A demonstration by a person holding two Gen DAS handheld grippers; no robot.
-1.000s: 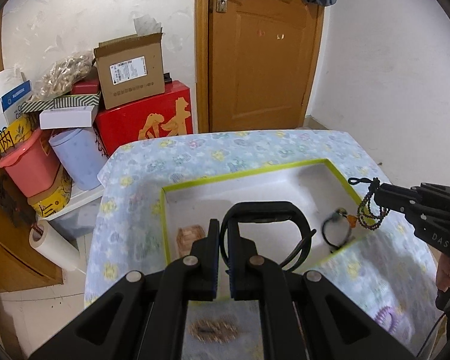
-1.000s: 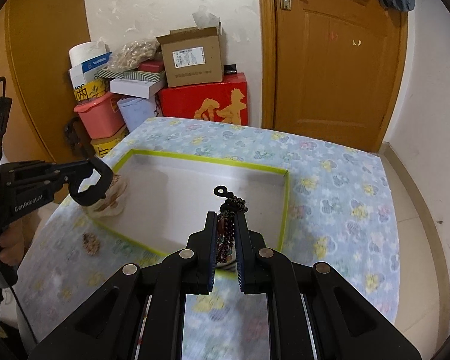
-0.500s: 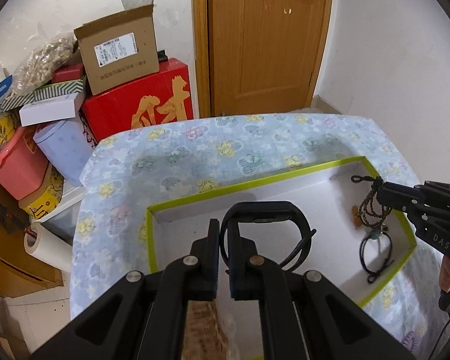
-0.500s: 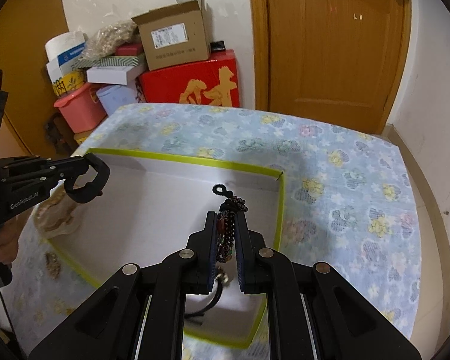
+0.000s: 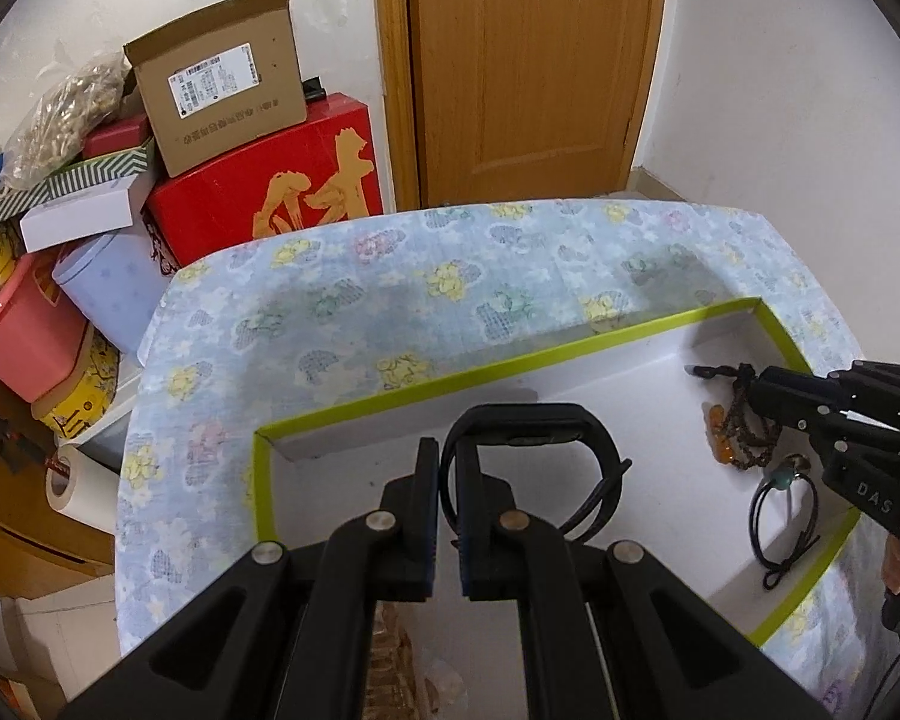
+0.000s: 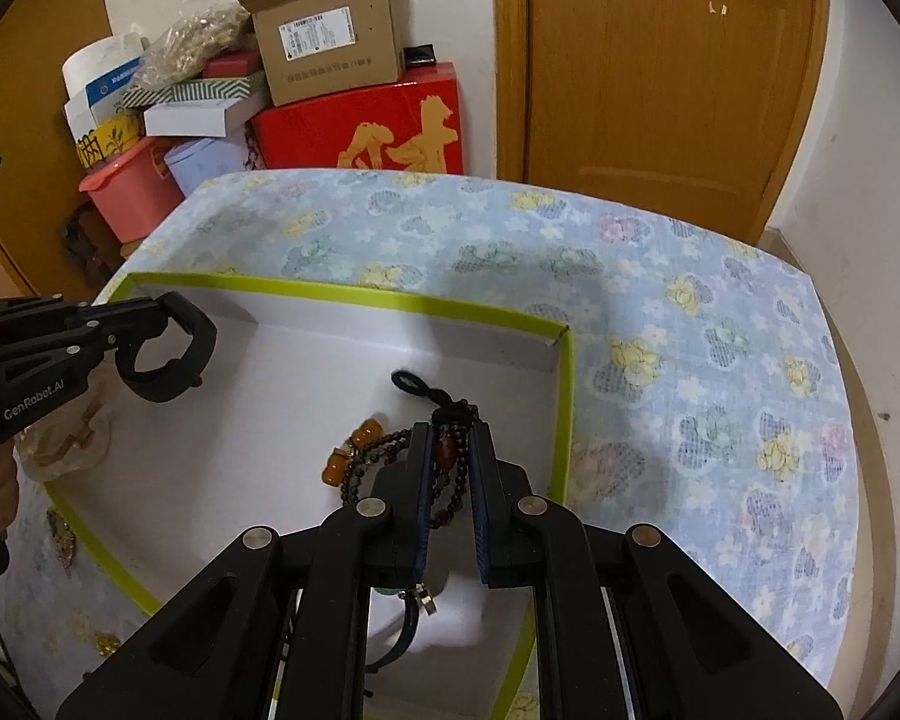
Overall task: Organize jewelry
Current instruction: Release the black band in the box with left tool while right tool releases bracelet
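A white box with a yellow-green rim (image 5: 354,408) (image 6: 342,300) lies on the flowered cloth. My left gripper (image 5: 448,468) is shut on a black wristband (image 5: 546,426) and holds it over the box's left part; it also shows in the right wrist view (image 6: 168,354). My right gripper (image 6: 450,450) has its jaws slightly apart around a dark bead bracelet (image 6: 450,480) with amber beads (image 6: 360,447), low over the box floor near its right wall; the bracelet shows in the left wrist view (image 5: 744,432). A black cord necklace (image 5: 786,516) lies in the box.
Stacked boxes: a cardboard box (image 5: 222,96), a red box (image 5: 270,192) and a pink tub (image 5: 18,324) stand behind the table beside a wooden door (image 5: 534,72). A small brown trinket (image 6: 60,540) lies on the cloth left of the box.
Both grippers moved forward and down over the box. The right gripper's jaws have opened a little and the bead bracelet has sunk onto the box floor. The left still holds the wristband.
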